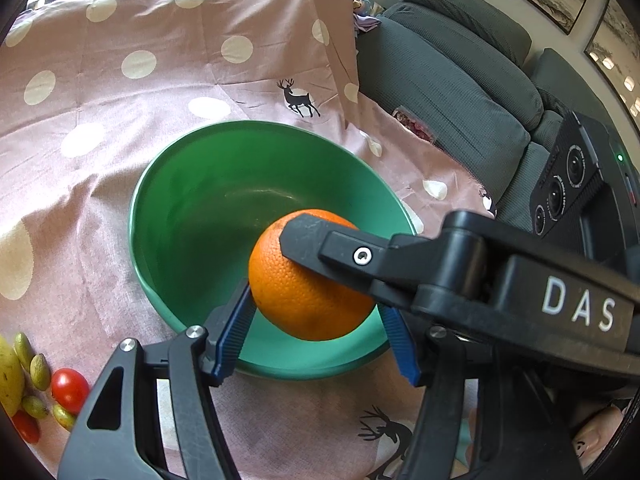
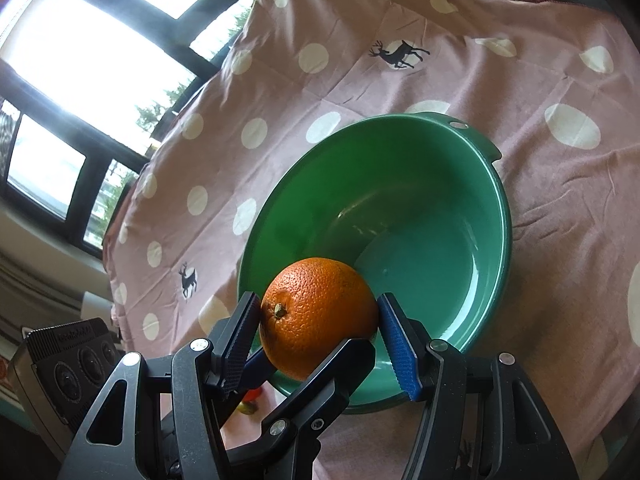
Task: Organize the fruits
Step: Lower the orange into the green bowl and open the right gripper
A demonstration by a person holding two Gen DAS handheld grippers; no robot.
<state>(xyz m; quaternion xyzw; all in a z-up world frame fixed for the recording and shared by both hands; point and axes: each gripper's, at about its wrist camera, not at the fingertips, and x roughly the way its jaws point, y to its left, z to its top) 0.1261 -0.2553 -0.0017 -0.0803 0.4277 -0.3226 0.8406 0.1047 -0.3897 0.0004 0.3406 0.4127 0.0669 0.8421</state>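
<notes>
Orange (image 2: 318, 316) clamped between both the left gripper (image 1: 316, 320) and right gripper (image 2: 320, 320), hanging just inside the green bowl's (image 2: 400, 128) near rim, open basin straight ahead and below.

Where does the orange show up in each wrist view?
Left wrist: orange just below centre, over the near rim of the green bowl.
Right wrist: orange low, left of centre, stem end facing left.
Shared landmark: the green bowl.

banana (image 1: 9, 376) cut off, orange (image 1: 308, 280) partly hidden
</notes>
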